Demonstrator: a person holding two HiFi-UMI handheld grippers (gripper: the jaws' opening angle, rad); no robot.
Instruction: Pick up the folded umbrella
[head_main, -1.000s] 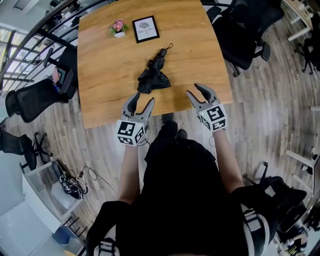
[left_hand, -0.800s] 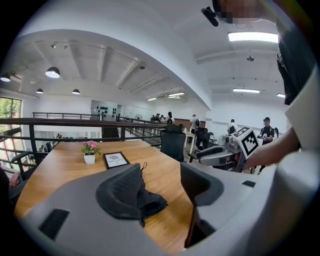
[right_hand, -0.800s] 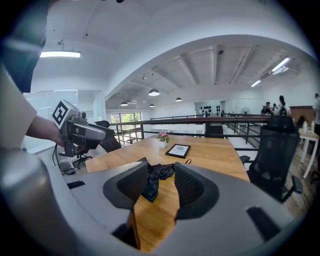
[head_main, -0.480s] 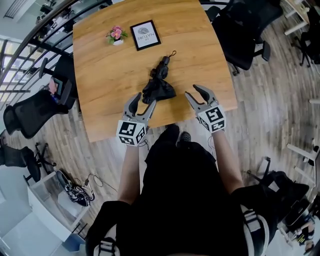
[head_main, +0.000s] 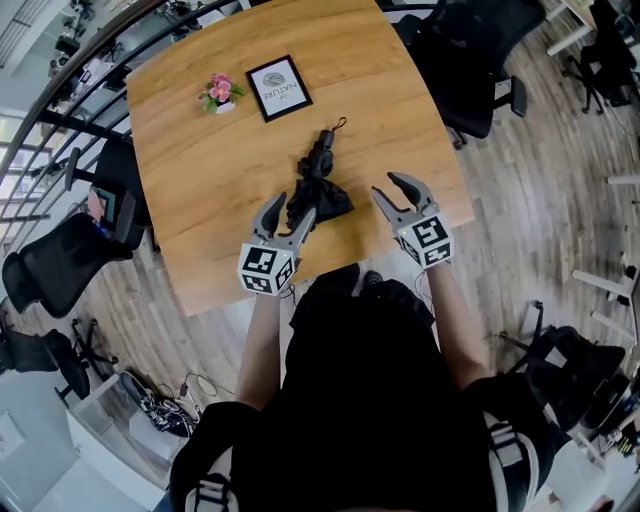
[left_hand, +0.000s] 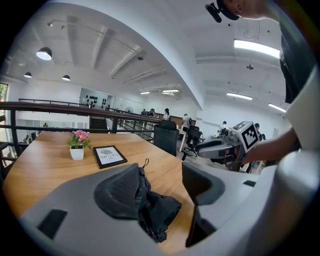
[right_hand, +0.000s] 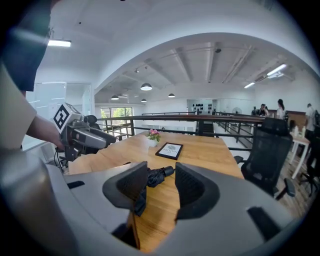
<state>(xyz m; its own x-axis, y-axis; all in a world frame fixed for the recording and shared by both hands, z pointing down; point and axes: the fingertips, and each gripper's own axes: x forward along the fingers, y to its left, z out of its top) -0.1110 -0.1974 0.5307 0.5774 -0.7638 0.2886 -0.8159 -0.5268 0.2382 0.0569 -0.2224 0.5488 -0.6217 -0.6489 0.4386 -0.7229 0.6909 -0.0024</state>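
An open-plan office: black swivel chairs (head_main: 470, 60) stand around a wooden meeting table (head_main: 200, 170) on plank flooring (head_main: 540, 190). A dark railing (right_hand: 200, 119) runs behind it, pendant lamps (right_hand: 146, 87) and strip lights (left_hand: 257, 48) hang overhead, and people (right_hand: 280, 107) stand among further chairs beyond.

One folded umbrella (head_main: 318, 182), one framed print (head_main: 279, 87), one potted flower (head_main: 217, 93), two grippers: left gripper (head_main: 291, 207), right gripper (head_main: 384, 185).

A light-brown wooden table (head_main: 190, 160) stands on grey-brown plank flooring (head_main: 540, 200), with black mesh office chairs (head_main: 470, 50) around it. Behind runs a dark metal railing (right_hand: 200, 118) — above, a white vaulted ceiling (right_hand: 210, 55) with round pendant lamps (right_hand: 146, 87).
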